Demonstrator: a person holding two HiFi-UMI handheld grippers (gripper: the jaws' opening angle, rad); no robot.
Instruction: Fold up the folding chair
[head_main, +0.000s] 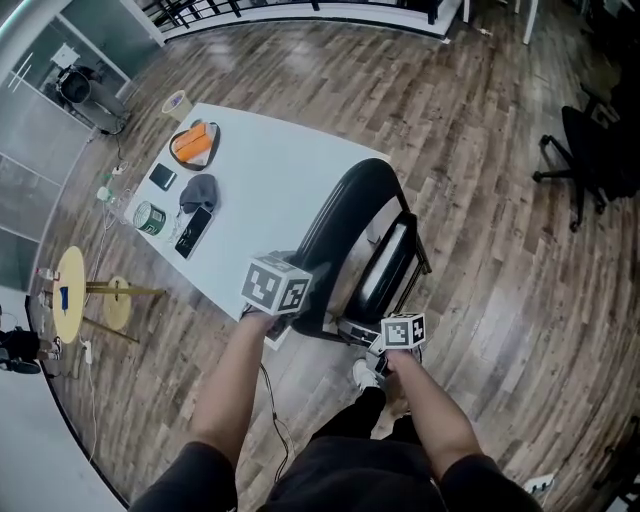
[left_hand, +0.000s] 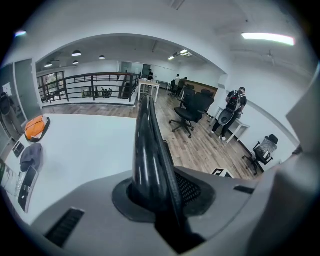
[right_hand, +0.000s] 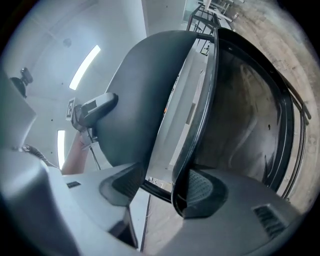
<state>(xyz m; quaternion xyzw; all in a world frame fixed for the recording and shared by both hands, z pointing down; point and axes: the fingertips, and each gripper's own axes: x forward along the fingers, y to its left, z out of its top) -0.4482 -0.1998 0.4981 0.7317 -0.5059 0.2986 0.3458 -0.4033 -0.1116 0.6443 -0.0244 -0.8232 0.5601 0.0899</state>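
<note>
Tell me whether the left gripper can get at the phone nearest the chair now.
Probably not: the left gripper is shut on the folding chair's backrest, and the phone lies apart across the table.

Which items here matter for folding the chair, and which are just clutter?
In the job: folding chair; left gripper and right gripper, both clamped on it.
Lying about: white table, and on it an orange item, grey cloth, phone and green roll; office chair.
</note>
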